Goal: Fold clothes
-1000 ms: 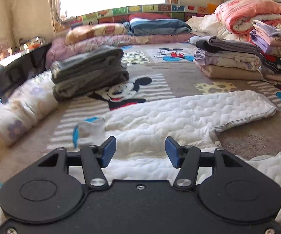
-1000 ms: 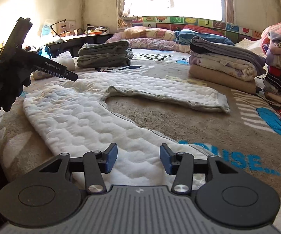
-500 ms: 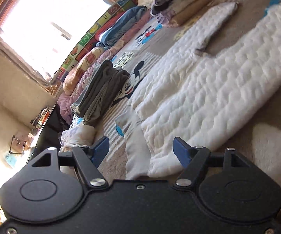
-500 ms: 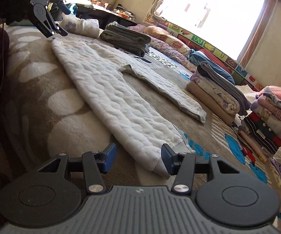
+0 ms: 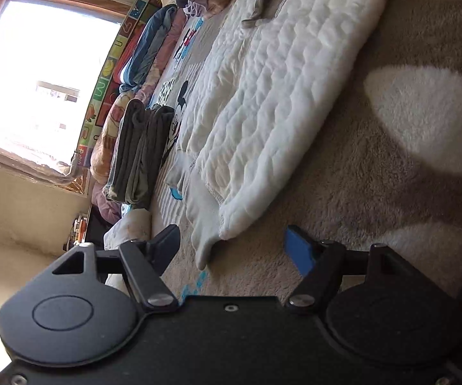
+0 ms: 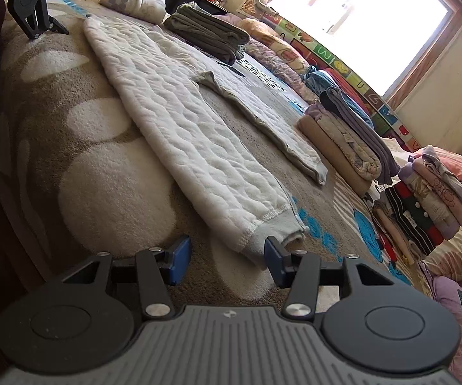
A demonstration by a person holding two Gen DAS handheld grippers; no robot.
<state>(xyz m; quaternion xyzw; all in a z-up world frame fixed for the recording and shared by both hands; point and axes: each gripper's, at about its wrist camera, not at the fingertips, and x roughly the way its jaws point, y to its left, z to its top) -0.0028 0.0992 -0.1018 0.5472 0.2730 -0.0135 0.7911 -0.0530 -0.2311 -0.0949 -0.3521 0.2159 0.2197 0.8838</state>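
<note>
On bed blanket (image 6: 108, 173): white quilted trousers (image 6: 179, 122), flat. Left gripper (image 5: 231, 250) and right gripper (image 6: 227, 256) both agape, empty. Pinch waistband corner and cuff (image 6: 269, 234) squarely; contact seemingly pending.

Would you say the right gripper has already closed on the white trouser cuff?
No, the right gripper is open, its jaws either side of the cuff.
</note>
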